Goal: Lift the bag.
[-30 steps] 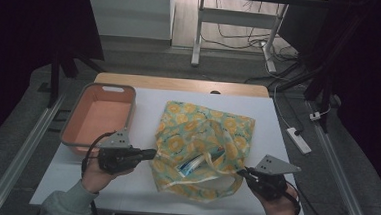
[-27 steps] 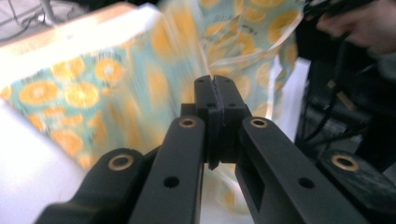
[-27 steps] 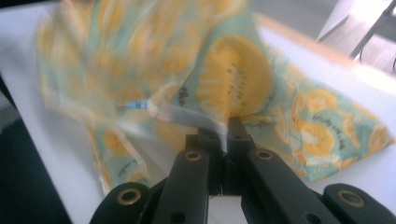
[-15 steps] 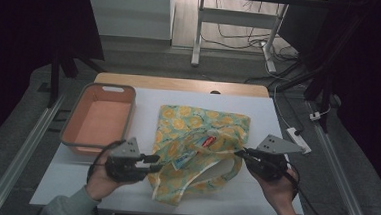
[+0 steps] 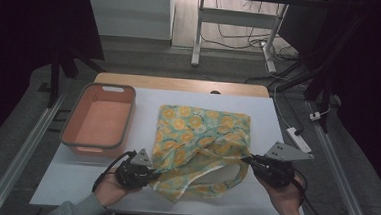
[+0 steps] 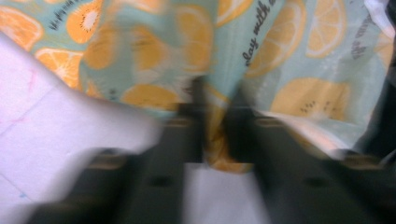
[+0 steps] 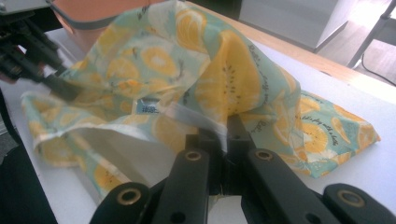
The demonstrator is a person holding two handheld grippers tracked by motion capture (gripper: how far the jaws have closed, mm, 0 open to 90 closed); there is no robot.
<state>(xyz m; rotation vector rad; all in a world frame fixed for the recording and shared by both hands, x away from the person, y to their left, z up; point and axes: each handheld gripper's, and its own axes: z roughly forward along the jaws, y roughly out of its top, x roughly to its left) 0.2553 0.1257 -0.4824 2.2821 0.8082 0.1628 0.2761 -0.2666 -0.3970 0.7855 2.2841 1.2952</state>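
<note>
A fabric bag printed with orange slices on pale teal lies on the white table, its mouth toward the person. My left gripper is shut on the bag's left mouth edge; in the left gripper view the cloth is pinched between the black jaws. My right gripper is shut on the right mouth edge, with the fabric rising from between its jaws. The two hold the mouth stretched wide and partly lifted. A white lining shows inside. The left gripper also appears far off in the right gripper view.
An orange bin with a grey rim stands at the table's left, close to the left hand. A white power strip lies on the floor right of the table. Table legs and cables sit beyond the far edge.
Both grippers have moved apart and toward the person, pulling the bag's mouth wider. The bag's far part has flattened on the table.
</note>
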